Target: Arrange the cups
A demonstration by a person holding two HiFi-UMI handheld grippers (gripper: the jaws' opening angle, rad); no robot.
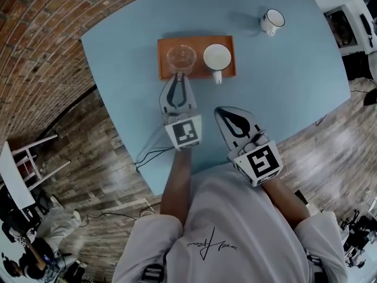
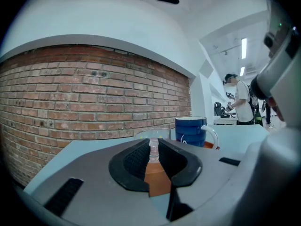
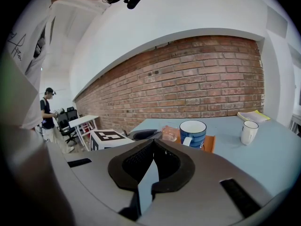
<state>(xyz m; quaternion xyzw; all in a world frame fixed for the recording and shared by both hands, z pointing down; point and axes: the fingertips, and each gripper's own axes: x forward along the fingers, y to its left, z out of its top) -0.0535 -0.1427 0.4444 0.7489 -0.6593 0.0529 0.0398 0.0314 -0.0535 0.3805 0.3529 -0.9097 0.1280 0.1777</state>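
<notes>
The clear glass cup (image 1: 181, 56) stands on the left half of the flat orange rectangular tray (image 1: 199, 42), upper centre of the head view. The left gripper (image 1: 178, 77) is clamped on the cup's near wall. A blue ceramic mug with a white interior (image 1: 217, 58) stands just beside the cup, on the tray's right half. The right gripper (image 1: 222, 112) is at frame centre, fully closed and empty. A white mug with a dark rim (image 1: 272, 21) stands well apart at upper right on the light-blue table (image 1: 283, 87).

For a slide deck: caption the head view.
Left gripper pinches clear glass cup on orange tray beside blue mug; right gripper shut.
</notes>
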